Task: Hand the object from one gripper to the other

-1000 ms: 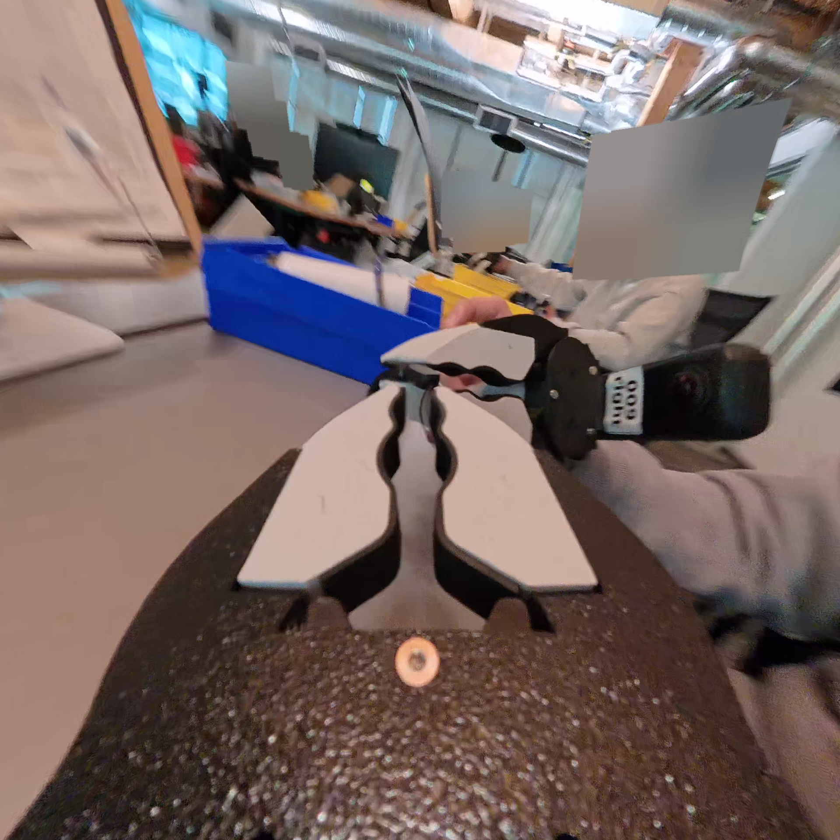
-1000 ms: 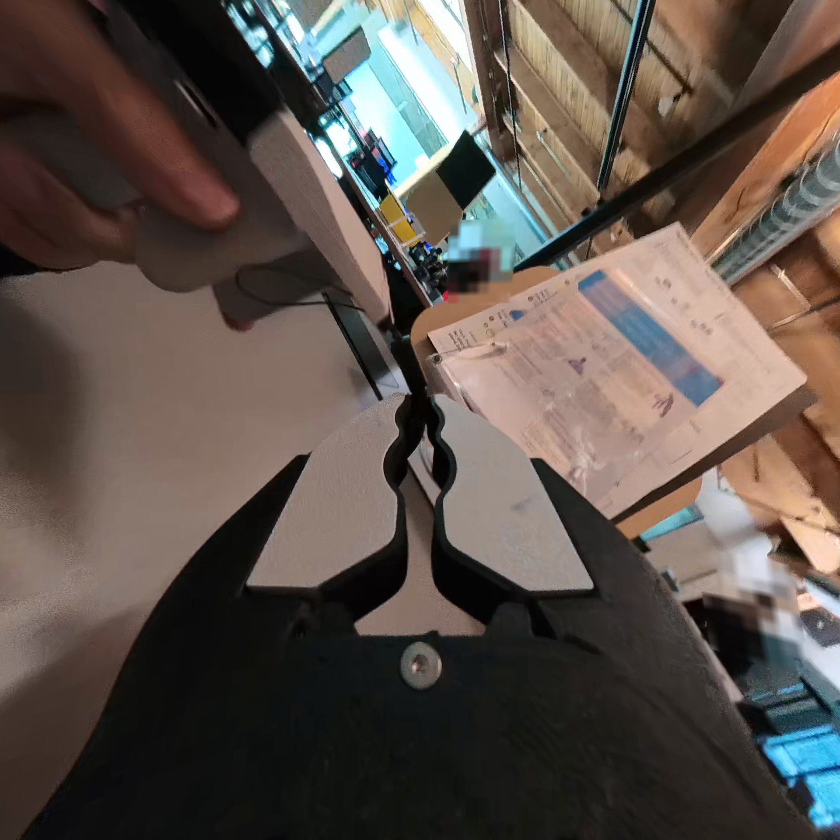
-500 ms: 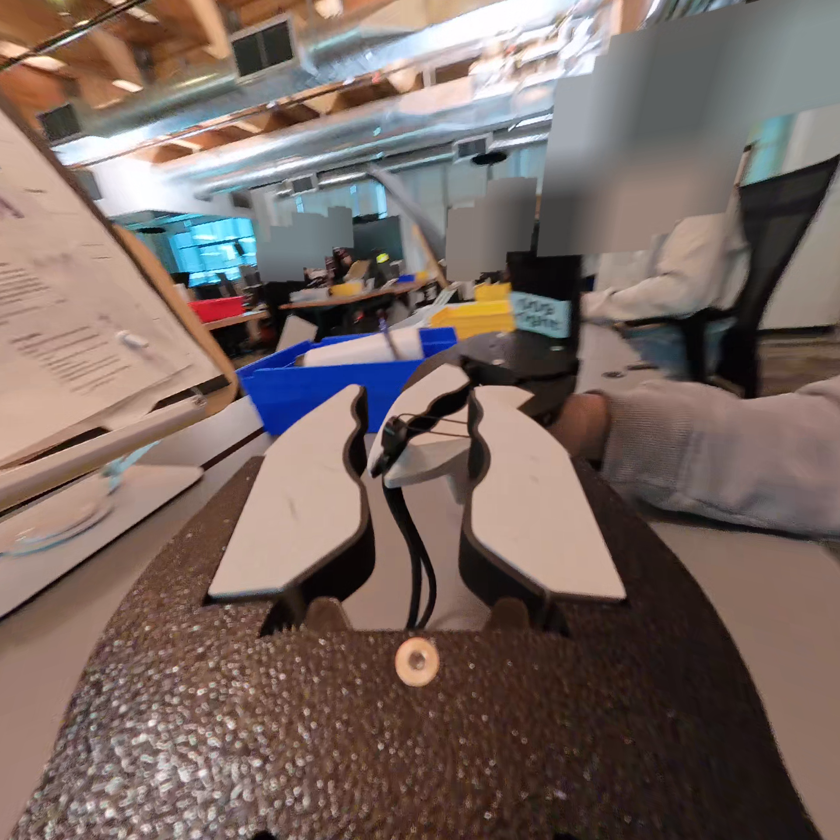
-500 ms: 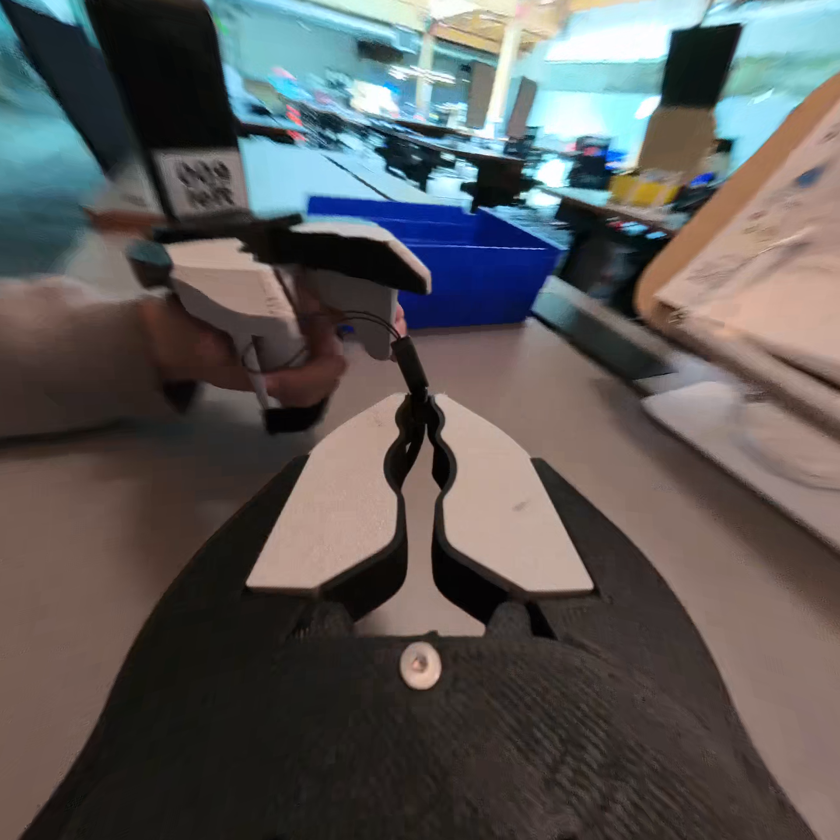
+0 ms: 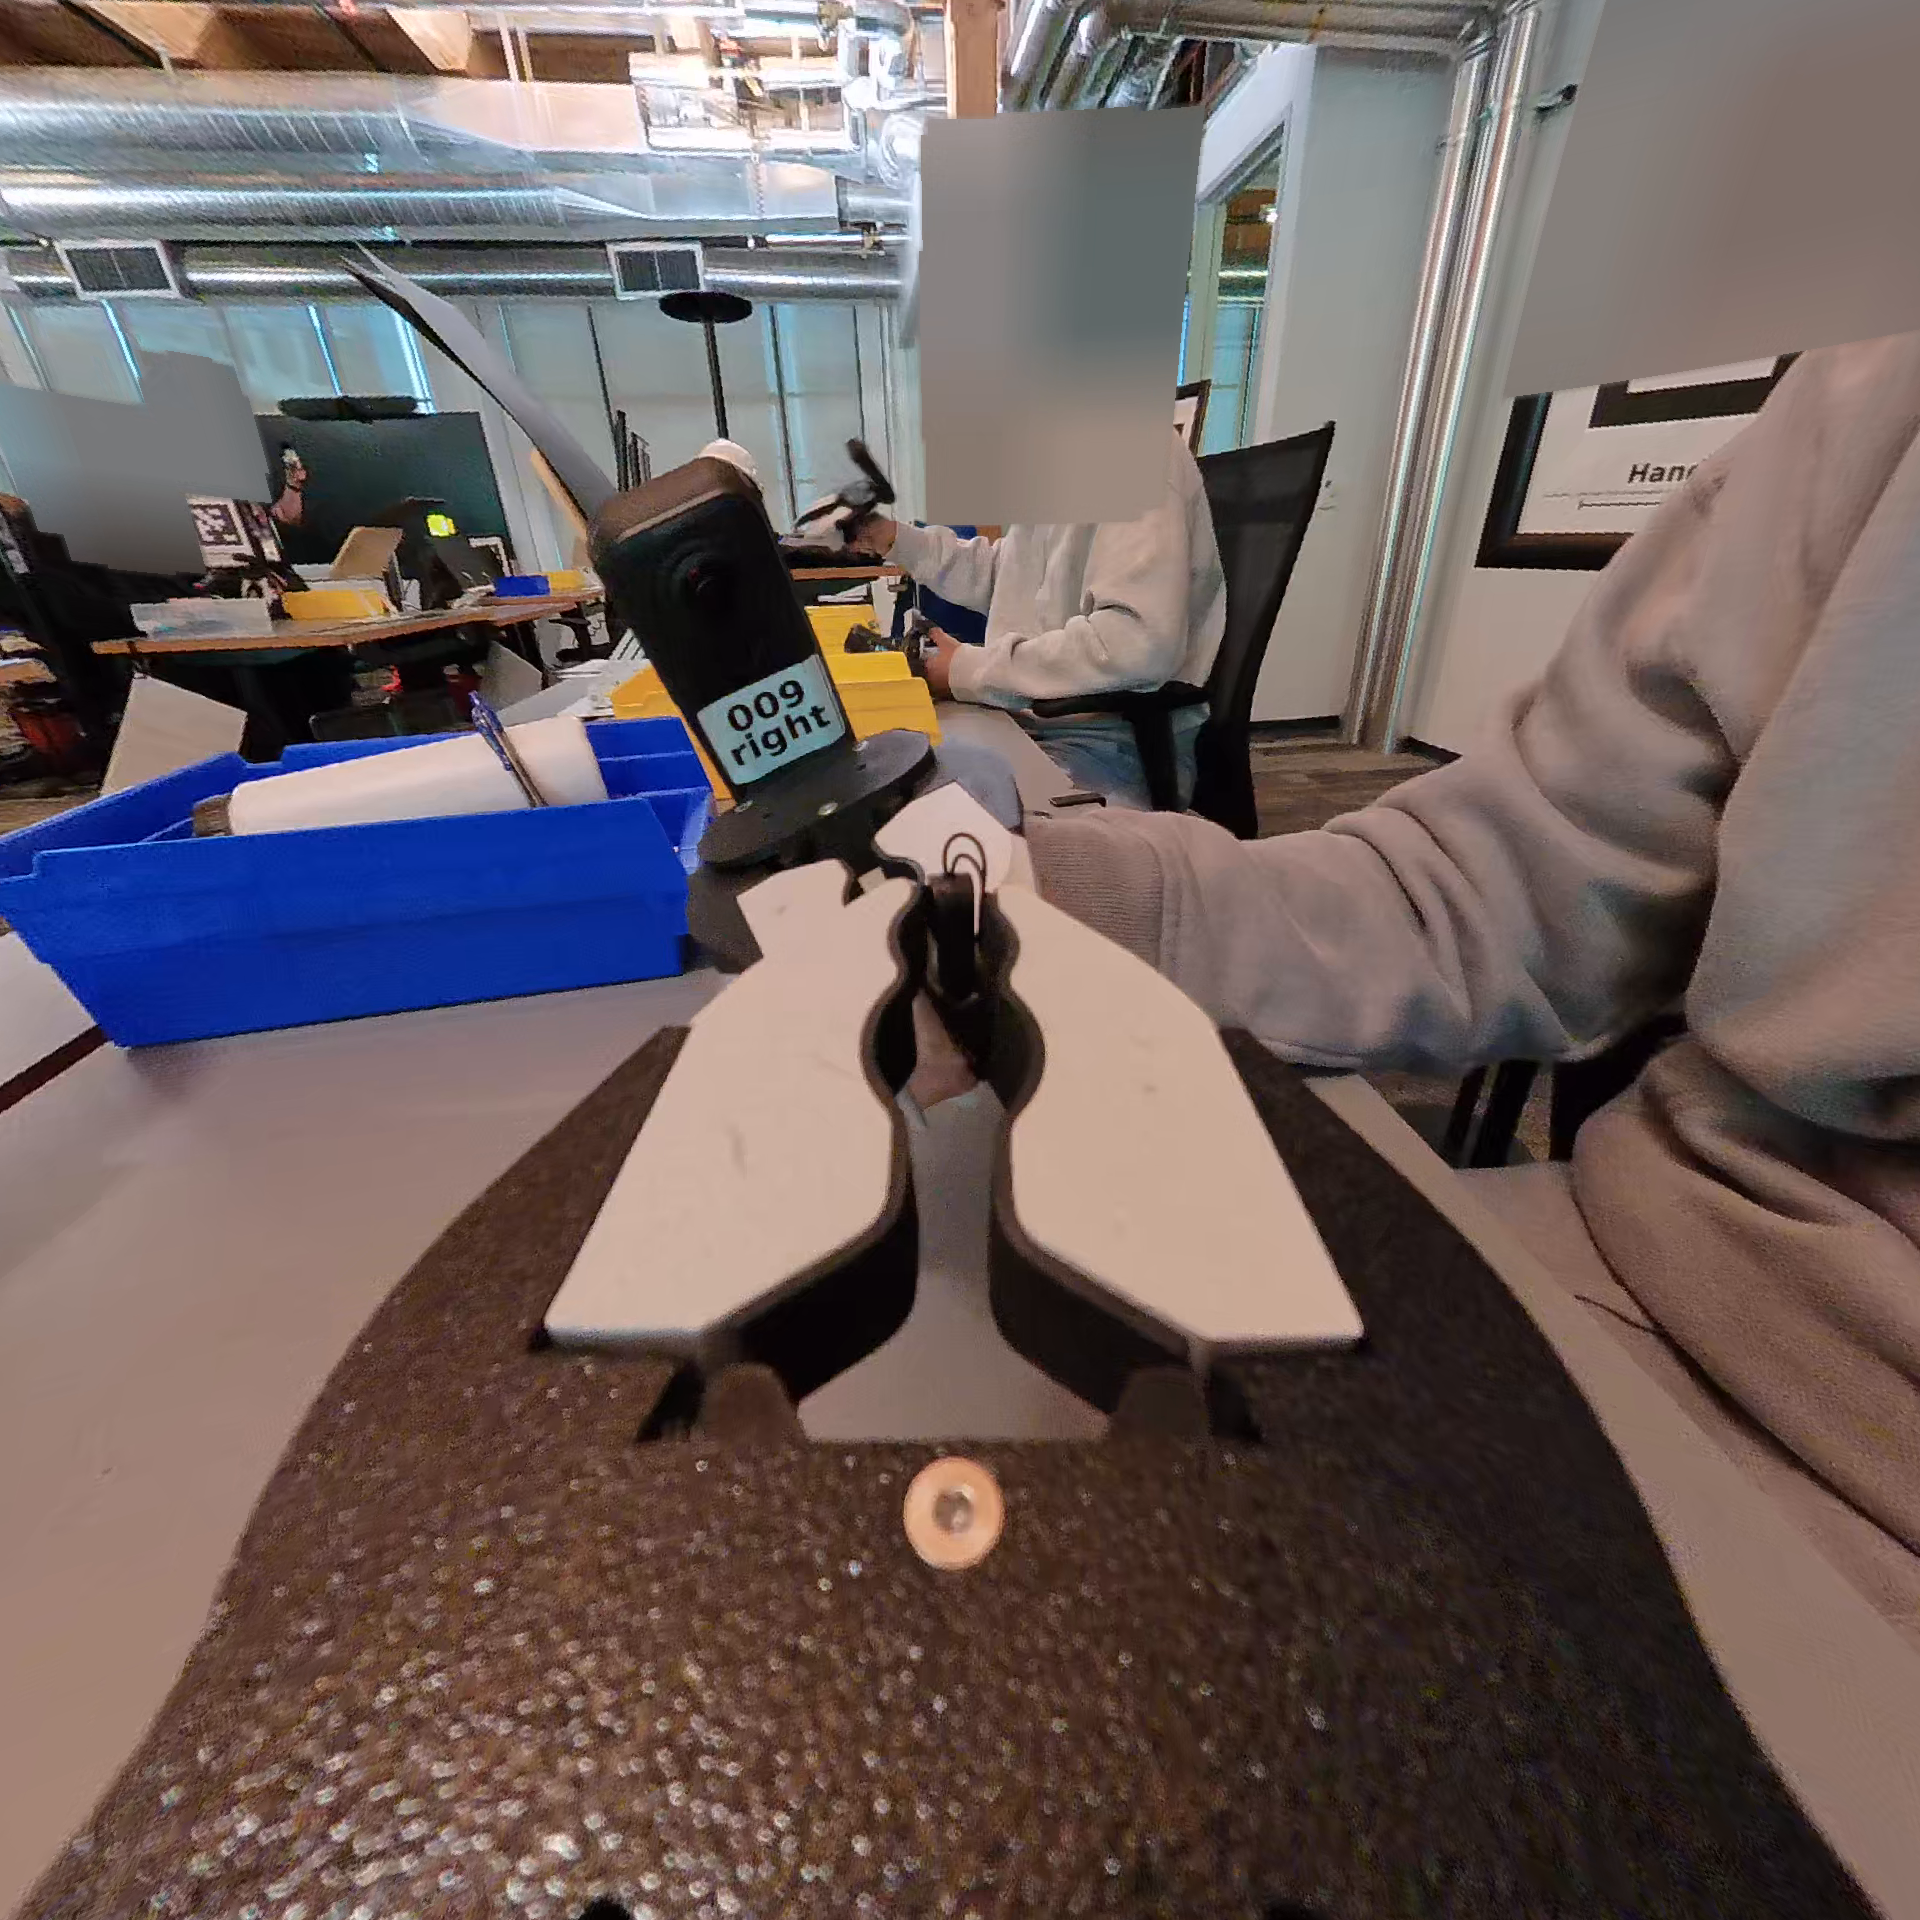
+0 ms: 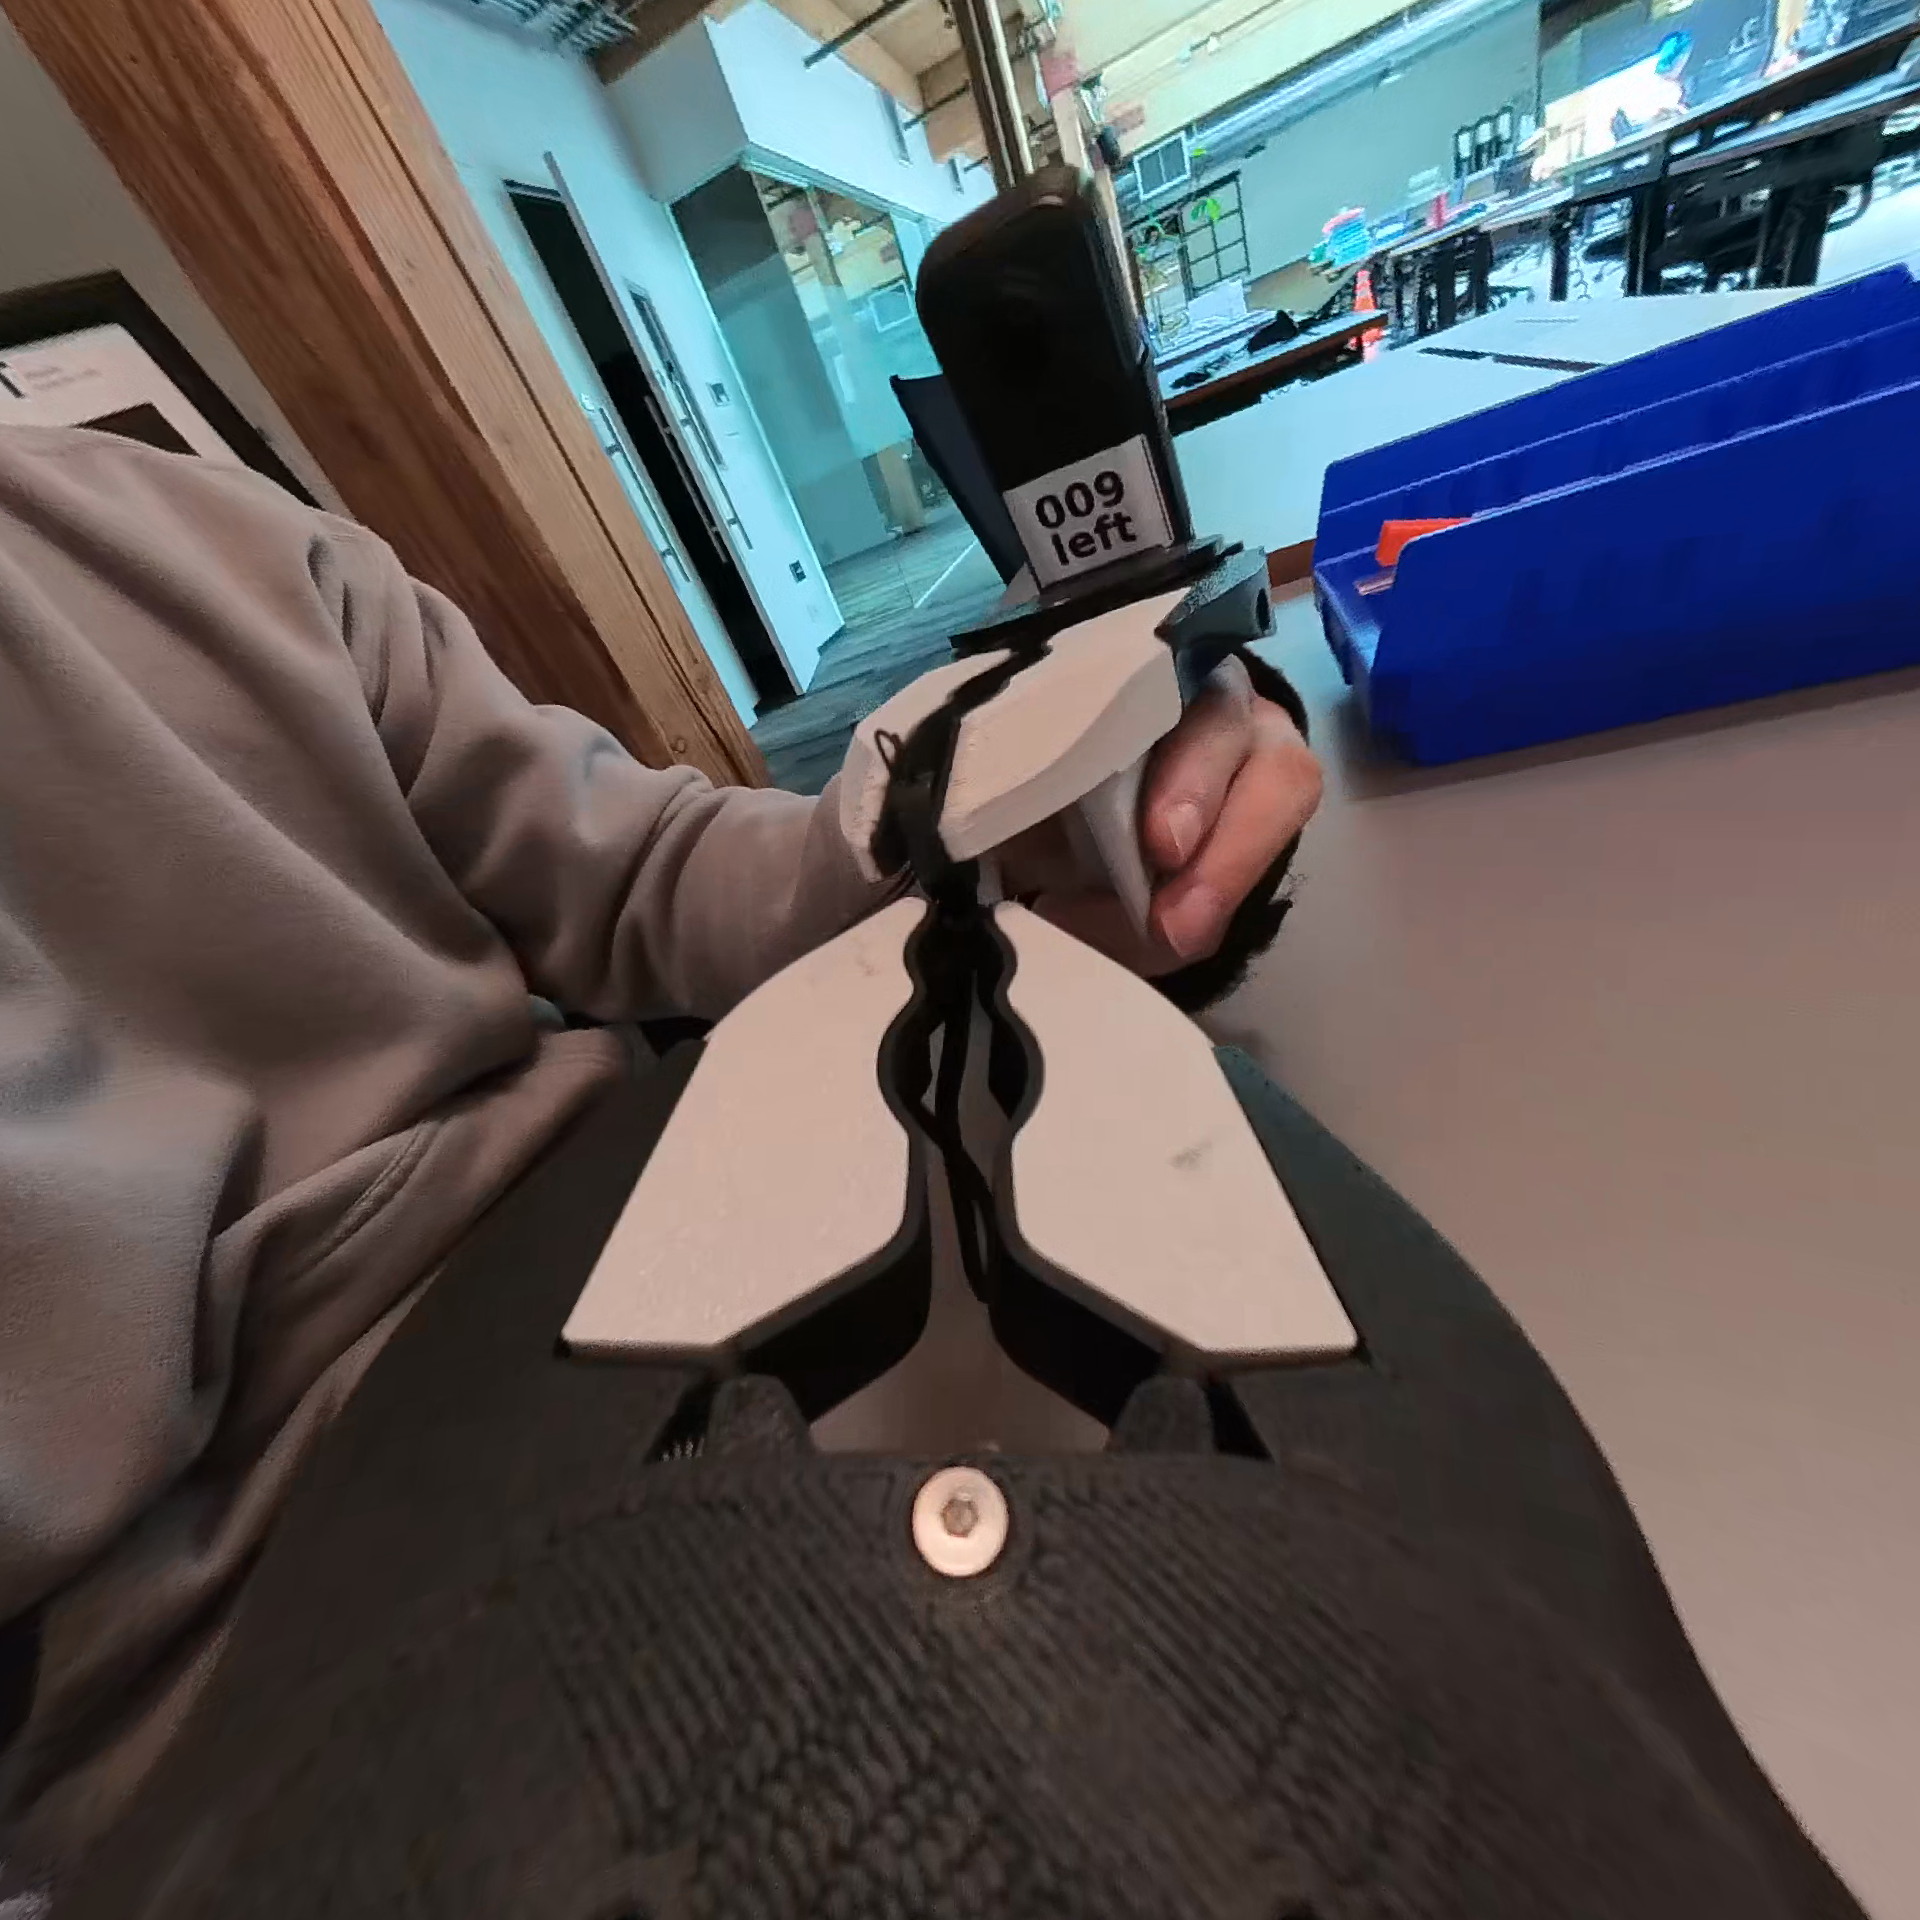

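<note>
Cord (image 6: 951, 1049): thin, black, with a thicker black end piece (image 5: 954, 940). It is held up above the worktop (image 5: 260, 1122), running between the tips of both grippers.

Left hand-held gripper (image 5: 951, 914): white fingers nearly together, pinching the cord's thick end piece at the tips; a small wire loop sticks up just past them. In the right wrist view it (image 6: 935, 821) shows farther off, fingers together with the cord bunched at their tips, a hand (image 6: 1216, 821) wrapped round its grip, a black camera (image 6: 1049, 364) on top.

Right hand-held gripper (image 6: 956, 914): white fingers nearly together; the cord passes through the narrow gap at the tips and hangs back in loose strands between the fingers. Whether the tips actually bite on it, cannot tell. In the left wrist view only its black camera (image 5: 717, 623) and round mount are clear, just behind the left gripper's tips.

Grey sleeve (image 5: 1455, 883): reaches in from the right in the left wrist view; the other grey sleeve (image 6: 364, 779) comes from the left in the right wrist view.

Blue bin (image 5: 343, 914): on the worktop, left of the grippers, holding a white roll (image 5: 416, 779).

Worktop: plain grey.

Second person (image 5: 1081, 613): seated well behind, at another desk with yellow bins (image 5: 883, 686).
</note>
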Demonstrator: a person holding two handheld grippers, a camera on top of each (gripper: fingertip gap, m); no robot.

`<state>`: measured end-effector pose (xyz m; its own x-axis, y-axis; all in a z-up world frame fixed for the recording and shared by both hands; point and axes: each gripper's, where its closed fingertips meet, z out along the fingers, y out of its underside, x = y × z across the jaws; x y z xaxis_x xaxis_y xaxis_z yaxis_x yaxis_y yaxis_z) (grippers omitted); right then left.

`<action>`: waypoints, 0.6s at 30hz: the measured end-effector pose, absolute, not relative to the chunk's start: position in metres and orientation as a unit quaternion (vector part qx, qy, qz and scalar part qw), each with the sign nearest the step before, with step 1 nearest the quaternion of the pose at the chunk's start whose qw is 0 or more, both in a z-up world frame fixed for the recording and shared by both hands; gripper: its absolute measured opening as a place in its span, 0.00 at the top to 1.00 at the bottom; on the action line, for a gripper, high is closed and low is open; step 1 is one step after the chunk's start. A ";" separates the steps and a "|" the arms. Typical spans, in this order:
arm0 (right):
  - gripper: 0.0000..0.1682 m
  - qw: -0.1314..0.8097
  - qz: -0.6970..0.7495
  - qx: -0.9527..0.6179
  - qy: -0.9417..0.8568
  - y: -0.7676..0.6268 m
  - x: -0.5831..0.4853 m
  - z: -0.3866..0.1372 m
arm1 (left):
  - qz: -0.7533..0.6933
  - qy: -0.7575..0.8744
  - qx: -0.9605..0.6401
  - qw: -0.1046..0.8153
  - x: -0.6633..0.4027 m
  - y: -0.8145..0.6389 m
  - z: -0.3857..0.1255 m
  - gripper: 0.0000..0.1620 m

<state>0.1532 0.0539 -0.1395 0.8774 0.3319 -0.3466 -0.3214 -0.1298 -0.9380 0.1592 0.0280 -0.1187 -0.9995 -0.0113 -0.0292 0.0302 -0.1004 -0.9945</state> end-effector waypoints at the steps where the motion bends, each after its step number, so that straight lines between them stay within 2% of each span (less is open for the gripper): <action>1: 0.97 0.661 0.244 -0.710 -0.001 0.054 0.155 -0.140 | -0.739 0.674 0.003 0.016 0.161 0.028 -0.119 0.95; 3: 0.95 0.681 0.182 -0.709 0.019 0.056 0.171 -0.139 | -0.737 0.674 -0.024 0.036 0.172 0.028 -0.118 0.96; 6: 0.78 0.696 0.006 -0.717 0.043 0.058 0.203 -0.138 | -0.736 0.666 -0.081 0.090 0.194 0.036 -0.114 0.95; 7: 0.75 0.702 -0.048 -0.709 0.044 0.057 0.210 -0.133 | -0.737 0.659 -0.104 0.105 0.202 0.040 -0.112 0.95; 10: 0.77 0.723 -0.149 -0.673 0.047 0.057 0.219 -0.118 | -0.748 0.628 -0.174 0.129 0.221 0.048 -0.108 0.95; 13: 0.79 0.702 -0.225 -0.674 0.047 0.058 0.227 -0.121 | -0.757 0.603 -0.221 0.119 0.231 0.051 -0.110 0.95; 18: 0.85 0.671 -0.274 -0.687 0.054 0.063 0.234 -0.131 | -0.758 0.595 -0.231 0.131 0.234 0.051 -0.109 0.95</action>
<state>0.2341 0.0629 -0.1309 0.8440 -0.4416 0.3042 0.2940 -0.0934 -0.9512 0.2338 0.0512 -0.1090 -0.8588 -0.4741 0.1939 -0.0758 -0.2568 -0.9635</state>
